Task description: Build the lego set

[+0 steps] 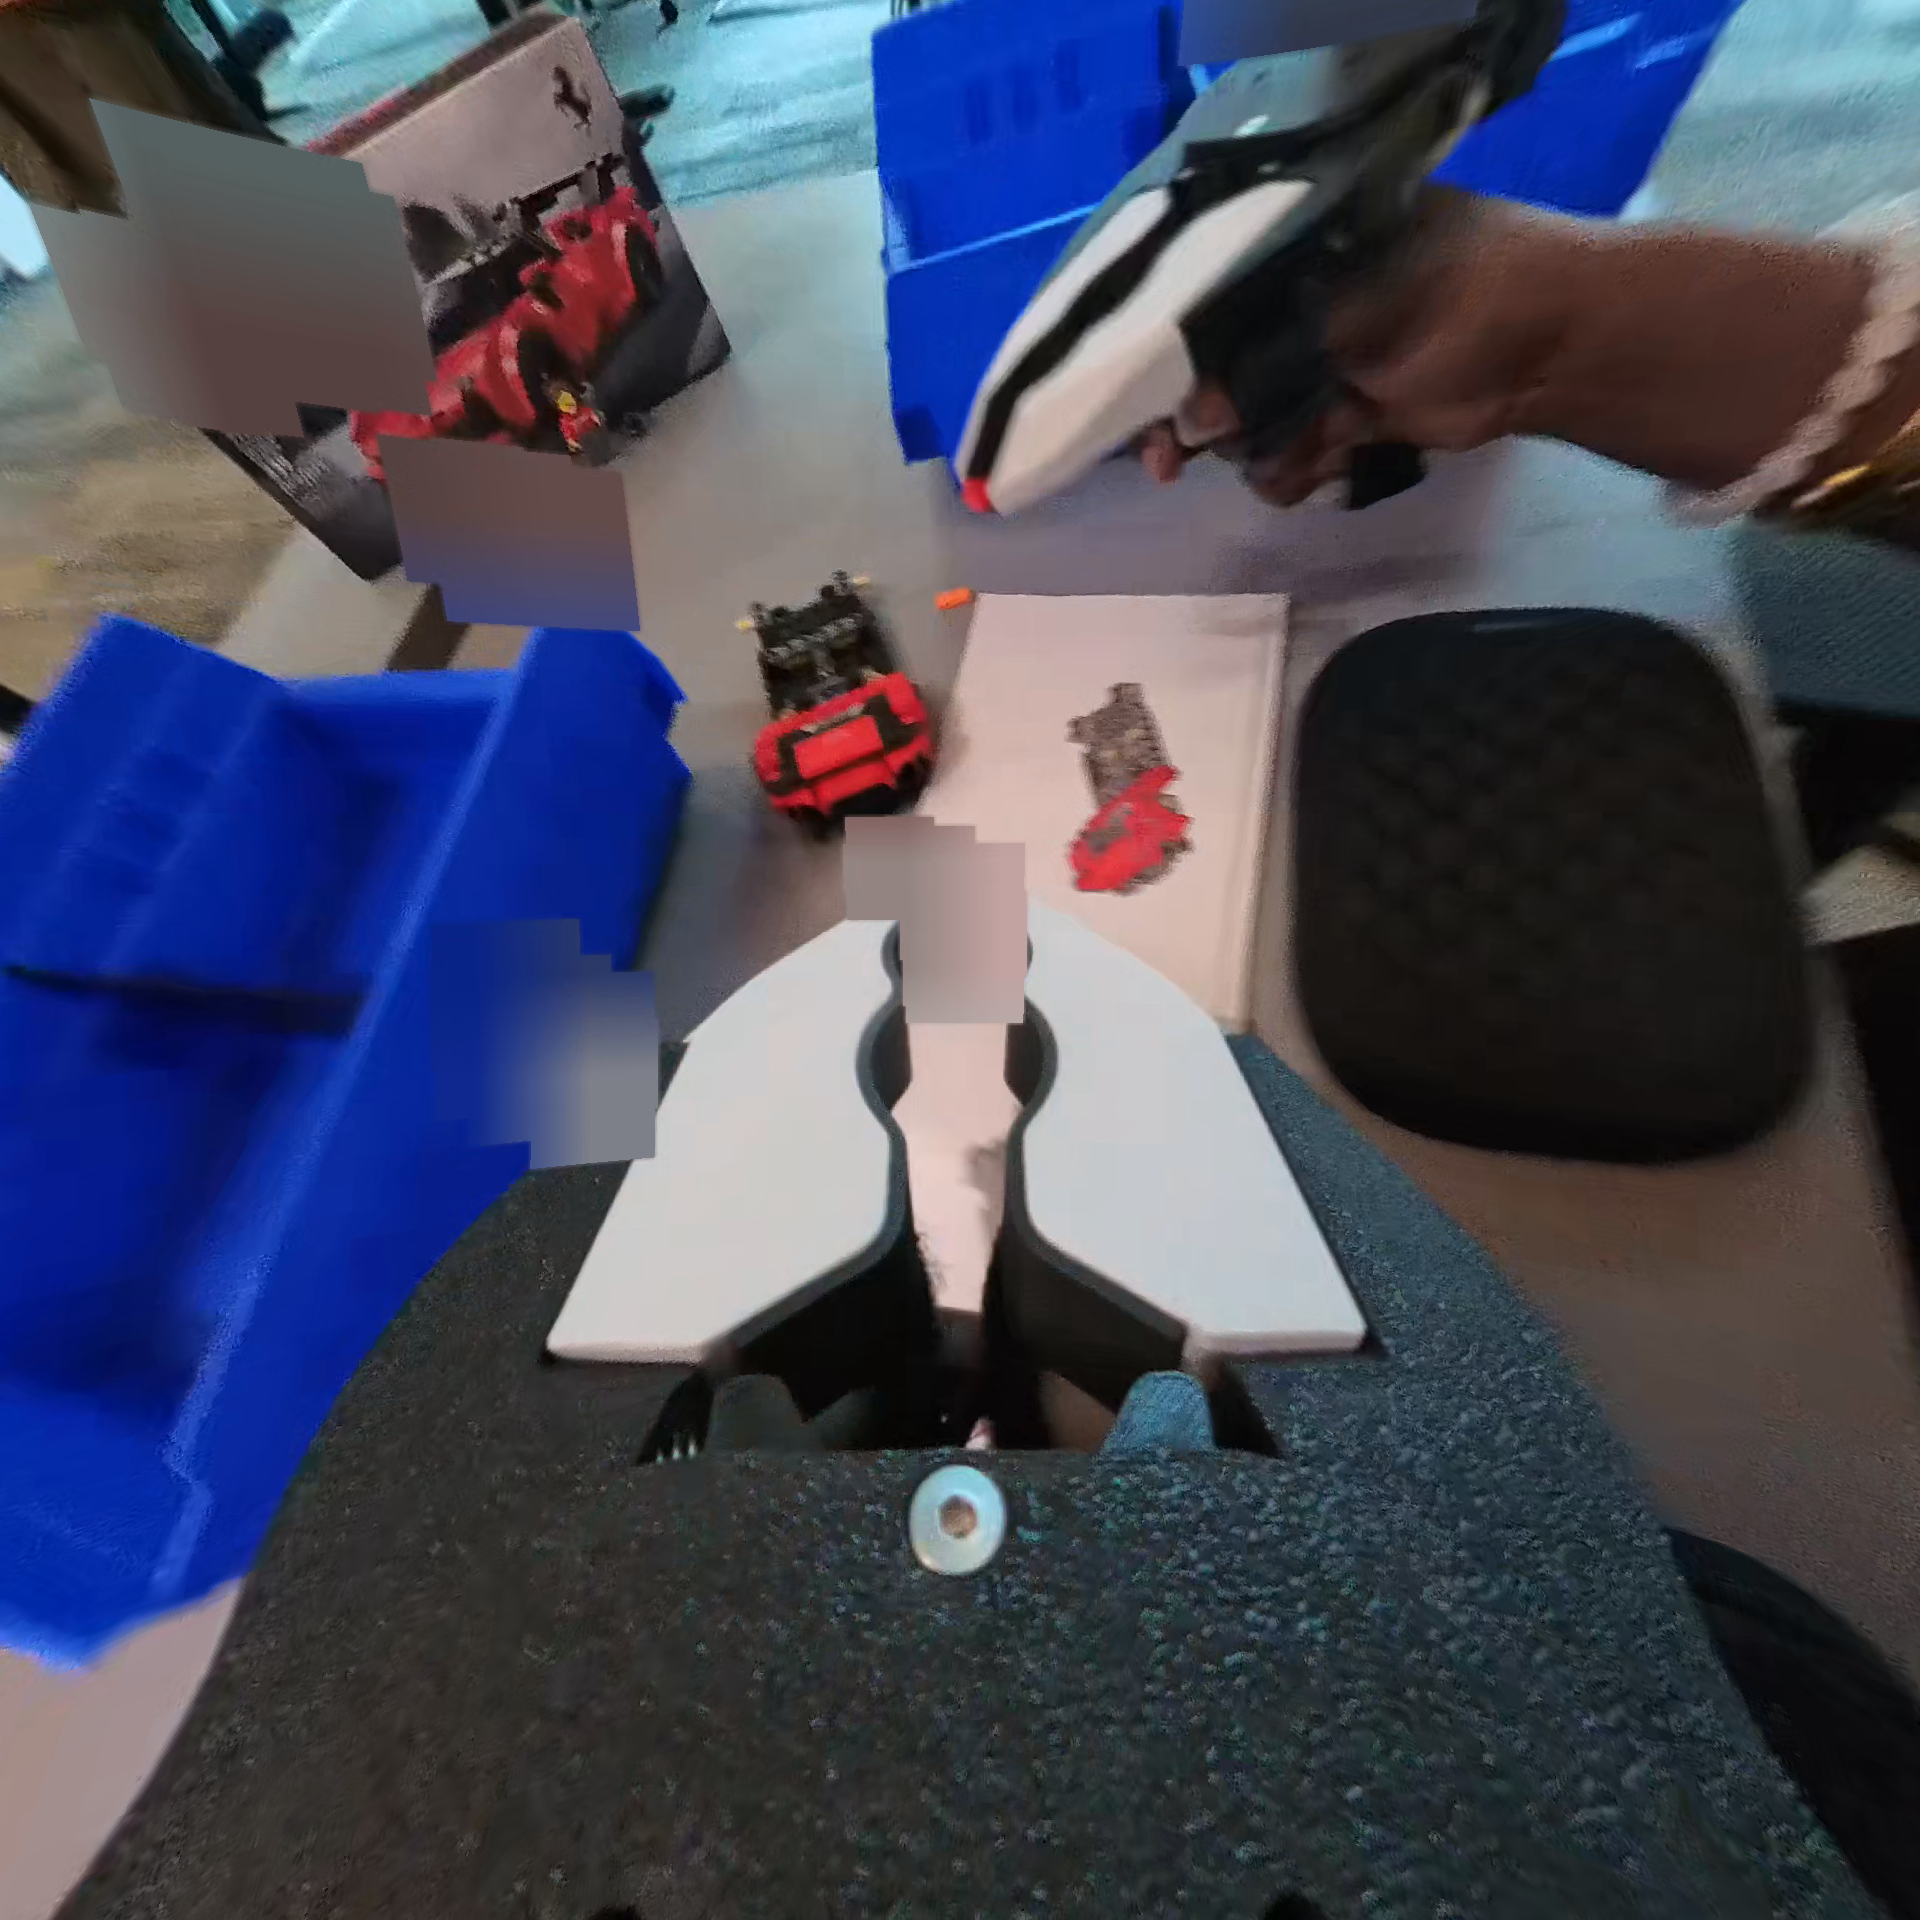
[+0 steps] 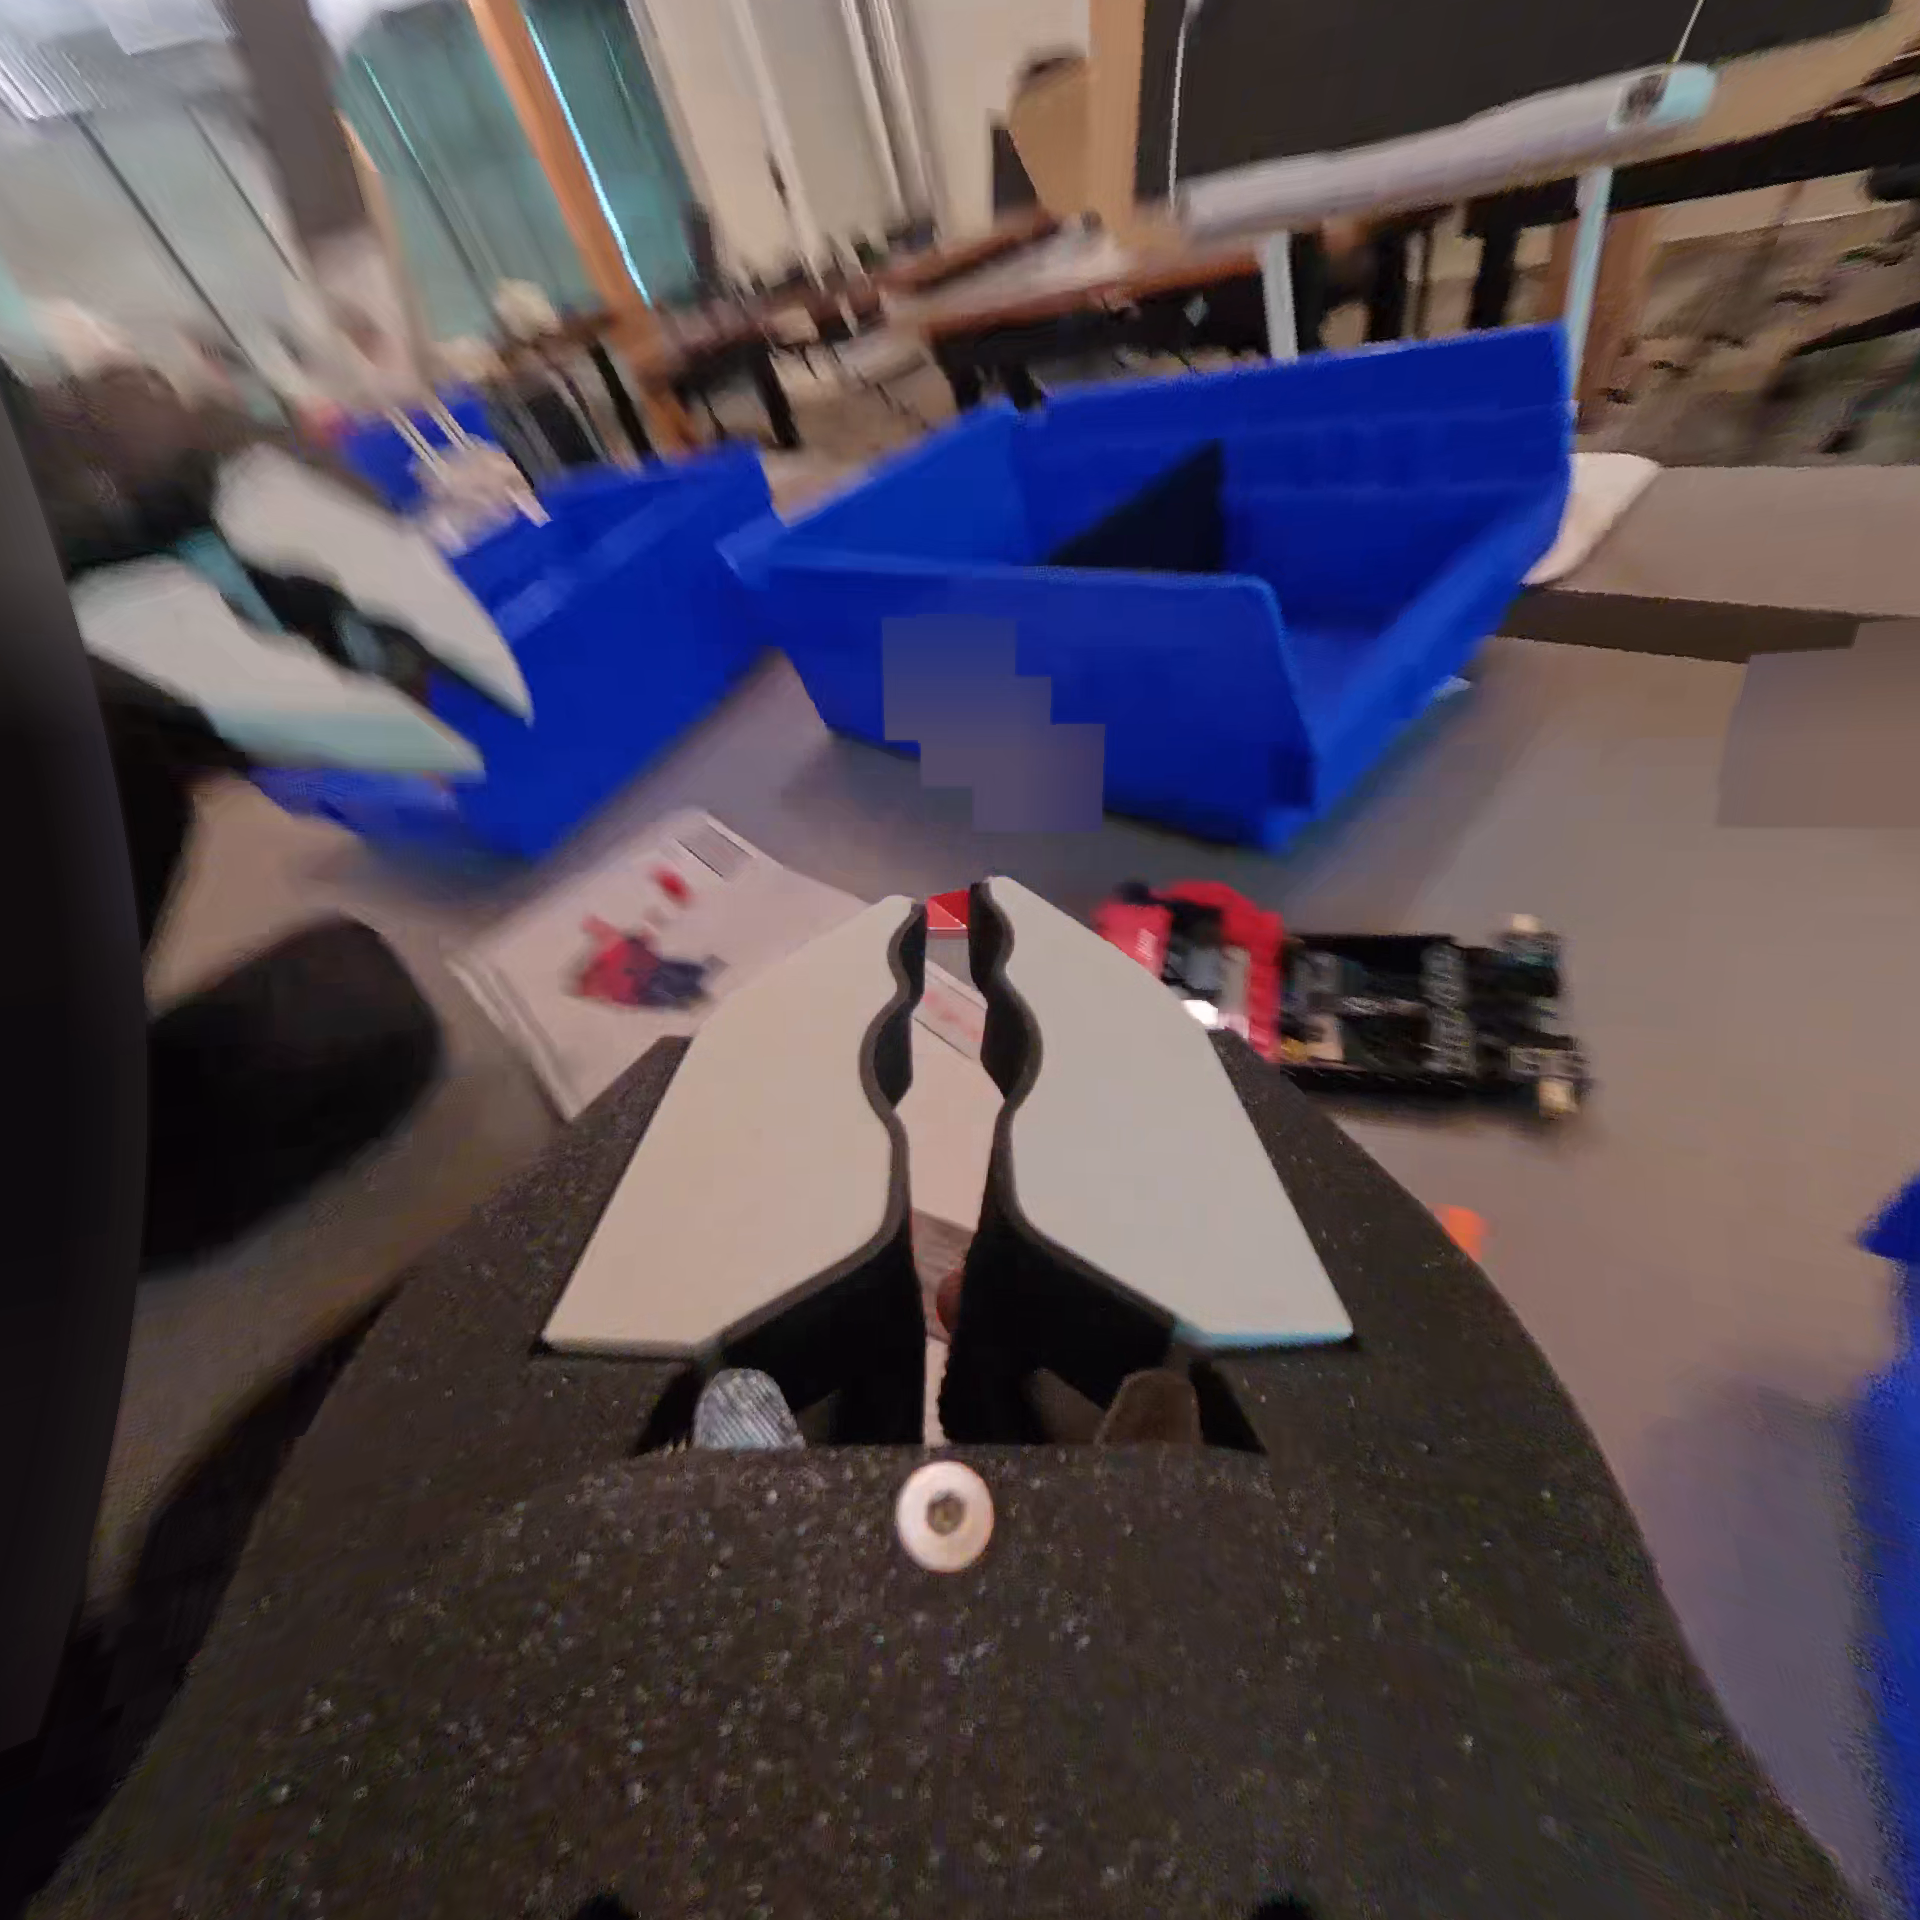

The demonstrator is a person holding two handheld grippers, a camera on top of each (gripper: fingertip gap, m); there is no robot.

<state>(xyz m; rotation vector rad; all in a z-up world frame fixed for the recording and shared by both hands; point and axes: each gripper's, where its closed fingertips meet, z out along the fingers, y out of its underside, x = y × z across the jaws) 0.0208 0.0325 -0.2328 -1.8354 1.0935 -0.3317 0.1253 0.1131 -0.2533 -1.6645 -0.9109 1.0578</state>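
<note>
— Room around the lego car [image 1: 840,727]?
— Bare table [image 1: 800,312] beyond it. Blue bin [image 1: 312,935] crowds its left, instruction booklet [image 1: 1122,727] and black pad [image 1: 1538,873] its right, another bin [image 1: 997,208] far right.

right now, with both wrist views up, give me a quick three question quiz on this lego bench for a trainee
1. True or false: the right gripper is pinching a small red piece at its tips.
2. Where does the orange piece lie?
A. on the black pad
B. on the table, just past the partly built car
C. between the left gripper's fingers
3. Fill in: the gripper that stands open with nothing in it is the ____ one.

Key: 1 true. 2 B. 3 left; the left gripper shows parted fingers in the right wrist view.
</note>
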